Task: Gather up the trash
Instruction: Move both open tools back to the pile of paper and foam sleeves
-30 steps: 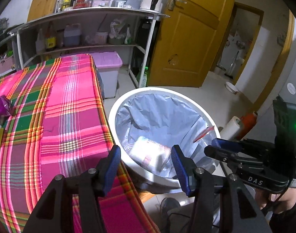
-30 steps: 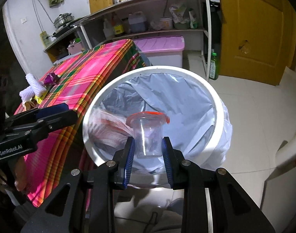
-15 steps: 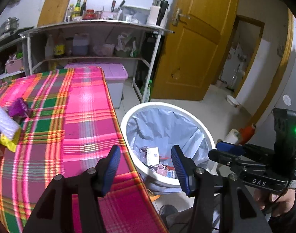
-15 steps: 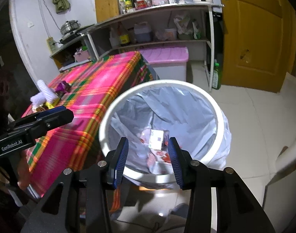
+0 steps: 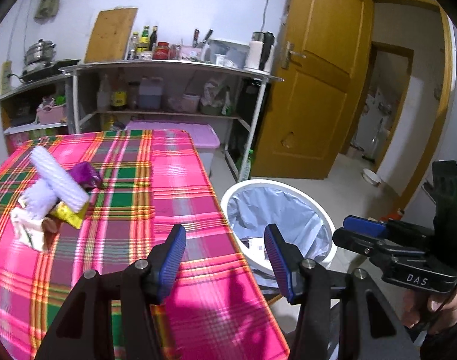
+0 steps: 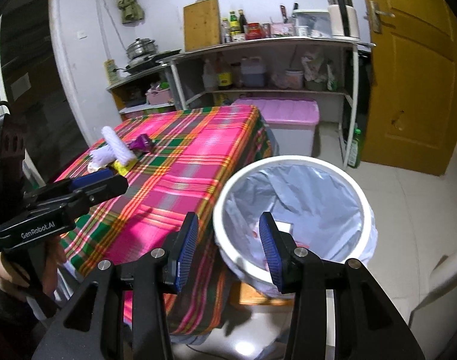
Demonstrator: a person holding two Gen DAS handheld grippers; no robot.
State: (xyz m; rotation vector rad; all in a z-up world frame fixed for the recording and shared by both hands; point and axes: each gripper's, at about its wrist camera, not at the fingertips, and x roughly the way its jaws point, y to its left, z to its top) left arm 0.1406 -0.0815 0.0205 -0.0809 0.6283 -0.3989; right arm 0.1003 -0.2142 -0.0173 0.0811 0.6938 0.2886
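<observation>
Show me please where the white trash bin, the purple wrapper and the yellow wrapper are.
white trash bin (image 6: 291, 160): right wrist view, on the far side of its white rim.
purple wrapper (image 5: 86, 174): left wrist view, on the middle of the crumpled foil.
yellow wrapper (image 5: 69, 214): left wrist view, on its flat yellow face.

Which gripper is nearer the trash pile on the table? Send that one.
Left. The left gripper hovers over the tablecloth, pile of trash ahead to its left; the right gripper sits beside the table, by the bin.

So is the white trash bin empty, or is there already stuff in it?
Not empty. The white trash bin stands upright beside the table, lined with a grey bag, and a few pieces of trash lie at the bottom, well below the rim.
</observation>
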